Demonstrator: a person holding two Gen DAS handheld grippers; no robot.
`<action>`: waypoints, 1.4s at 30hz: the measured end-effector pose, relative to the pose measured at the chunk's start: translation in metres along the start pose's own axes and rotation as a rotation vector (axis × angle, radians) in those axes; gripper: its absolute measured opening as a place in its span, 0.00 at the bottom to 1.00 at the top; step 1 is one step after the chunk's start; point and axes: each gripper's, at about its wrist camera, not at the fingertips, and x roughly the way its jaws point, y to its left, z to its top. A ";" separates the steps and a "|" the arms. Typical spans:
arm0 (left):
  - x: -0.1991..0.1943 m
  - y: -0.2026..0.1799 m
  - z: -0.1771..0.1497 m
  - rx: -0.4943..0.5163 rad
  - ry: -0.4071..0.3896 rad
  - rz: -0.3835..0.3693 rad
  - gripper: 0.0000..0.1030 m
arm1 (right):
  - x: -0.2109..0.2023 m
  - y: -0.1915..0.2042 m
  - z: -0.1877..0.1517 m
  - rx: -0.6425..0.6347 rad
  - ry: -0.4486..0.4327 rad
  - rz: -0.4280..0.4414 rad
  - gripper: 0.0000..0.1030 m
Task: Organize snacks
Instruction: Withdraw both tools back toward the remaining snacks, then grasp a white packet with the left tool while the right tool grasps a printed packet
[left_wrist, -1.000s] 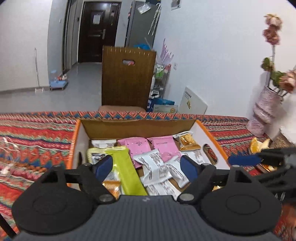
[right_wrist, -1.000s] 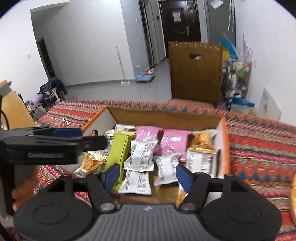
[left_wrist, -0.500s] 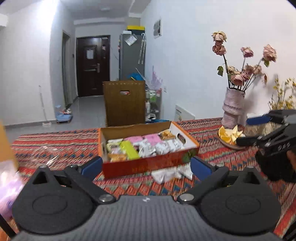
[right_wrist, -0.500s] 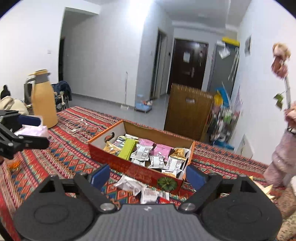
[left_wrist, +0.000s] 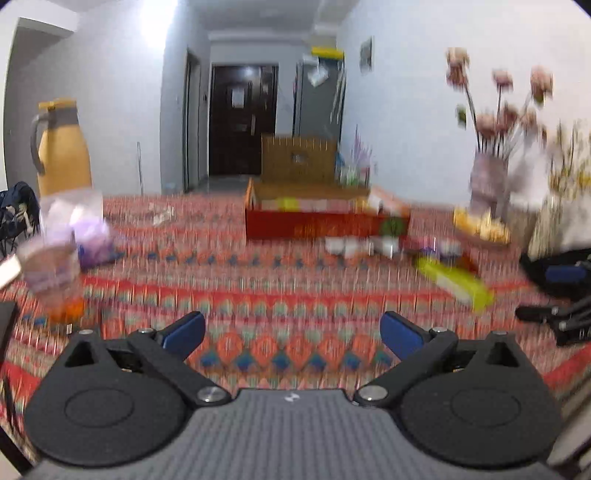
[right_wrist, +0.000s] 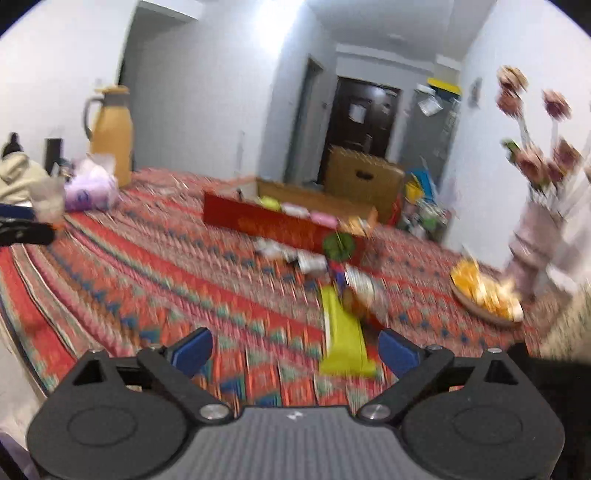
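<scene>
Claws, left (left_wrist: 291, 334) and right (right_wrist: 295, 349), both gaped apart, holding nothing, above patterned red tablecloth (left_wrist: 258, 295); long yellow-green snack packet (right_wrist: 343, 339) lay near red cardboard snack box (right_wrist: 280, 225).

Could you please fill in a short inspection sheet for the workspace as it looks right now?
Surface: table under a red patterned cloth; frames motion-blurred.
Job's things: red snack box holding packets; loose white packets in front of it; yellow-green packet lying on the cloth outside the box.
Clutter: yellow thermos, purple bag, fruit plate, flower vase.
Grippers: left gripper open, empty; right gripper open, empty, near the yellow-green packet.
Cables: nothing seen.
Surroundings: wooden chair, dark door, white walls.
</scene>
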 end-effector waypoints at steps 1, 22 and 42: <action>0.001 -0.002 -0.007 0.007 0.027 0.013 1.00 | 0.002 -0.001 -0.011 0.037 0.022 -0.011 0.94; 0.061 -0.035 0.008 0.077 0.091 -0.033 1.00 | 0.034 -0.049 -0.009 0.261 0.005 0.020 0.94; 0.305 -0.089 0.103 0.131 0.125 -0.087 1.00 | 0.242 -0.131 0.063 0.326 0.143 0.114 0.69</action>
